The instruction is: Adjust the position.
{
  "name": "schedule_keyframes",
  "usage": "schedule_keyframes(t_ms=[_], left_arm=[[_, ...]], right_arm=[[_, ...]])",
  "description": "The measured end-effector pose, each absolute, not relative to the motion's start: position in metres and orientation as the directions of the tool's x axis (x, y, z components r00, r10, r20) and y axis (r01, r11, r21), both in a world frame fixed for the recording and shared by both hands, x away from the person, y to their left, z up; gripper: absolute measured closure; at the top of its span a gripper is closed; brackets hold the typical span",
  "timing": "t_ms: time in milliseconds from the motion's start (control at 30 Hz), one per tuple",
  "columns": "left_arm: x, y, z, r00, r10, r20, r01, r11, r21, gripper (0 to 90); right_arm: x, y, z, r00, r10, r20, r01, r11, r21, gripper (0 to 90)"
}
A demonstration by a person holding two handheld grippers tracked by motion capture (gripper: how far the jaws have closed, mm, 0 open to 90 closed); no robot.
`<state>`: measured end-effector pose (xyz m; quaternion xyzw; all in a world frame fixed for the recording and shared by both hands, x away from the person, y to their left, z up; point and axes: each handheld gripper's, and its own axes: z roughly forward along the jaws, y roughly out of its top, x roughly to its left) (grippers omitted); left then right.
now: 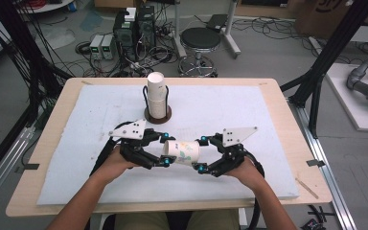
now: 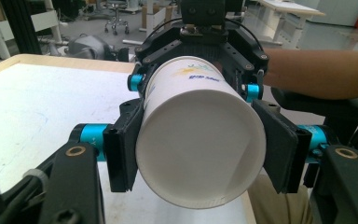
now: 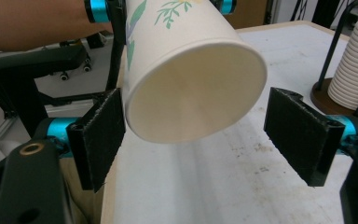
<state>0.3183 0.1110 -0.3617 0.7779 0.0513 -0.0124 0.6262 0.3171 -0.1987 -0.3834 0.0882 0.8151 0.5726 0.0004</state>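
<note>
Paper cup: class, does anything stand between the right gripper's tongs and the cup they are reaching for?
Nothing visible does. The paper cup points mouth-first into the gap of the open right gripper. One tong sits by its rim and the other stands apart, with bare space between. The left gripper grips the cup's other end.

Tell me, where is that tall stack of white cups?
In the high view, the stack of cups stands upright in a wire holder on a round brown base, toward the table's far side, beyond both tongs.
</note>
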Motion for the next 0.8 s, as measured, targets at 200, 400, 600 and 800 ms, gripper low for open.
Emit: schedule_keyframes(t_ms=[200,400,600,800], left_arm=[[0.3176,0.1089,-0.3625,0.996,0.045,-0.082,0.089,-0.189,0.978,37.5],[0.3173,0.1109,-0.3645,0.995,0.048,-0.088,0.095,-0.167,0.981,37.5],[0.3167,0.111,-0.366,0.994,0.063,-0.091,0.1,-0.163,0.981,37.4],[0.3145,0.1094,-0.3666,0.99,0.101,-0.094,0.112,-0.182,0.977,28.2]], right_arm=[[0.318,-0.196,-0.3866,-0.988,0.1,0.114,0.139,0.291,0.947,25.7],[0.3181,-0.1977,-0.3867,-0.989,0.095,0.111,0.132,0.266,0.955,29.5],[0.3192,-0.2008,-0.3853,-0.987,0.098,0.125,0.145,0.241,0.96,32.6],[0.3199,-0.2019,-0.384,-0.987,0.107,0.123,0.147,0.26,0.954,33.0]])
